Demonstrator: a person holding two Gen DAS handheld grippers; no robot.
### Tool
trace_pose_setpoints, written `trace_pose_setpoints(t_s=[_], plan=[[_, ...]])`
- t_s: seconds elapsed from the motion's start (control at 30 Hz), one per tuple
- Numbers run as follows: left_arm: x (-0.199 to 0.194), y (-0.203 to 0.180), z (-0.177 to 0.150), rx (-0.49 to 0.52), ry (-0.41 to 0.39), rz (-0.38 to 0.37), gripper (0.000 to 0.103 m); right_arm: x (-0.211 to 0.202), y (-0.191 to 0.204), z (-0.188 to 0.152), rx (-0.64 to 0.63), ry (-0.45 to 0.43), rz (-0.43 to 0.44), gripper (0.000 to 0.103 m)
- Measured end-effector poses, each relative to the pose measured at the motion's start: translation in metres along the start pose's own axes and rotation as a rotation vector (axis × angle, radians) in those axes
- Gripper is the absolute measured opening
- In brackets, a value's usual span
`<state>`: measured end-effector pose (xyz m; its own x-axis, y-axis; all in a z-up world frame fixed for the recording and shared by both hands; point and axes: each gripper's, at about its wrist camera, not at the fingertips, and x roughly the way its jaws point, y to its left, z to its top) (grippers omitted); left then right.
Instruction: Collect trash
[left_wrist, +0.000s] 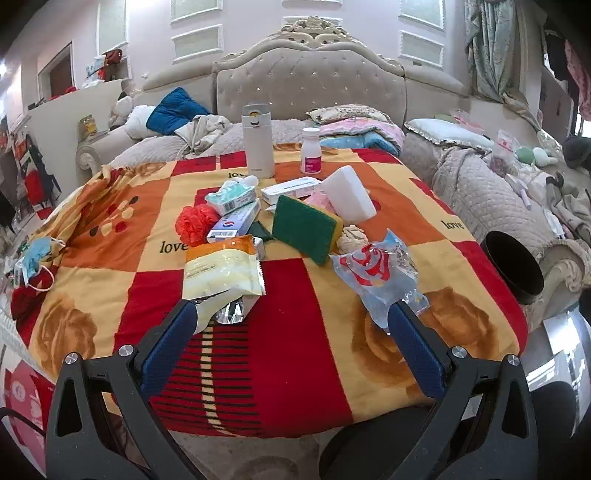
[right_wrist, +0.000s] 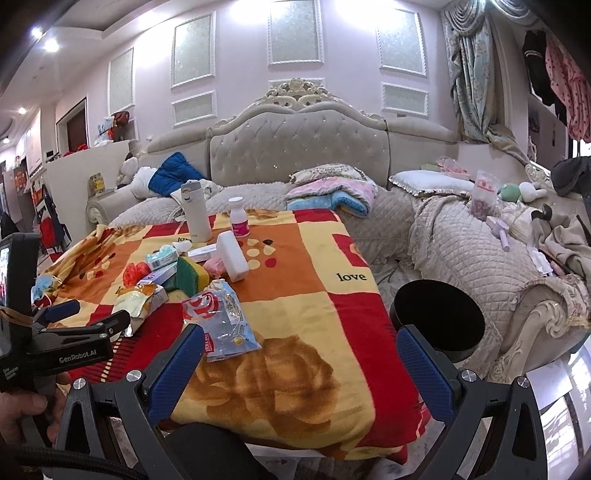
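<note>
Blue-padded fingers (left_wrist: 168, 347) of my left gripper (left_wrist: 291, 314) stand wide apart over the near edge of the red, orange and yellow checked blanket (left_wrist: 280, 354), holding nothing. Just past the left pad lies a crumpled yellow and white snack wrapper (left_wrist: 221, 273) with its torn foil end toward me. Just past the right pad lies a clear blue plastic wrapper with a red swirl (left_wrist: 376, 273).

My right gripper (right_wrist: 299, 350) is equally wide open and empty, hovering over the blanket's near right part. That same blue wrapper (right_wrist: 221, 317) rests just beyond its left pad. A round black bin (right_wrist: 439, 321) stands off the blanket's right edge, behind the right pad.

Farther out the clutter gathers mid-blanket: a green and yellow scrubbing sponge (left_wrist: 306, 229), a white foam block (left_wrist: 351, 195), a red mesh puff (left_wrist: 194, 223), 2 small cartons (left_wrist: 236, 221) and a pack of tissues (left_wrist: 232, 195). Behind them stand a tall white flask (left_wrist: 256, 142) and a small white bottle with a pink label (left_wrist: 311, 151). A blue face mask (left_wrist: 35, 258) lies at the blanket's far left edge.
</note>
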<state>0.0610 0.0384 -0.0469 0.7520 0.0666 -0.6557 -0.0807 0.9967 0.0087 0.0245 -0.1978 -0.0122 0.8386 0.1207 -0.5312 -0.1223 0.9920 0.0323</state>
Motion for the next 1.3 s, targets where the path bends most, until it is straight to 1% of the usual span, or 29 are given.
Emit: trace_pose_setpoints(t_s=[0.2, 0.3, 0.4, 0.67, 0.9, 1.03, 1.13, 1.2, 1.3], plan=[[0.003, -0.002, 0.0, 0.004, 0.013, 0.026, 0.103, -0.002, -0.003, -0.005, 0.001, 0.003, 0.009, 0.103], [0.009, 0.002, -0.002, -0.038, 0.042, 0.005, 0.103, 0.004, -0.004, -0.007, 0.007, 0.018, 0.025, 0.103], [0.015, 0.007, -0.005, -0.072, 0.058, 0.001, 0.103, 0.008, -0.005, -0.01, 0.004, 0.032, 0.038, 0.103], [0.029, 0.007, -0.009, -0.05, 0.09, 0.04, 0.103, 0.021, -0.007, -0.013, 0.006, 0.055, 0.059, 0.103], [0.043, 0.009, -0.015, -0.054, 0.127, 0.008, 0.103, 0.03, -0.004, -0.014, -0.001, 0.07, 0.073, 0.103], [0.048, 0.019, -0.02, -0.066, 0.131, -0.008, 0.103, 0.035, 0.001, -0.015, -0.016, 0.081, 0.082, 0.103], [0.053, 0.039, -0.033, -0.082, 0.138, -0.007, 0.103, 0.04, 0.005, -0.016, -0.023, 0.088, 0.127, 0.103], [0.06, 0.056, -0.043, -0.098, 0.156, 0.004, 0.103, 0.046, 0.009, -0.017, -0.027, 0.096, 0.199, 0.103], [0.071, 0.079, -0.051, -0.119, 0.171, 0.013, 0.103, 0.06, 0.019, -0.02, -0.05, 0.105, 0.255, 0.103]])
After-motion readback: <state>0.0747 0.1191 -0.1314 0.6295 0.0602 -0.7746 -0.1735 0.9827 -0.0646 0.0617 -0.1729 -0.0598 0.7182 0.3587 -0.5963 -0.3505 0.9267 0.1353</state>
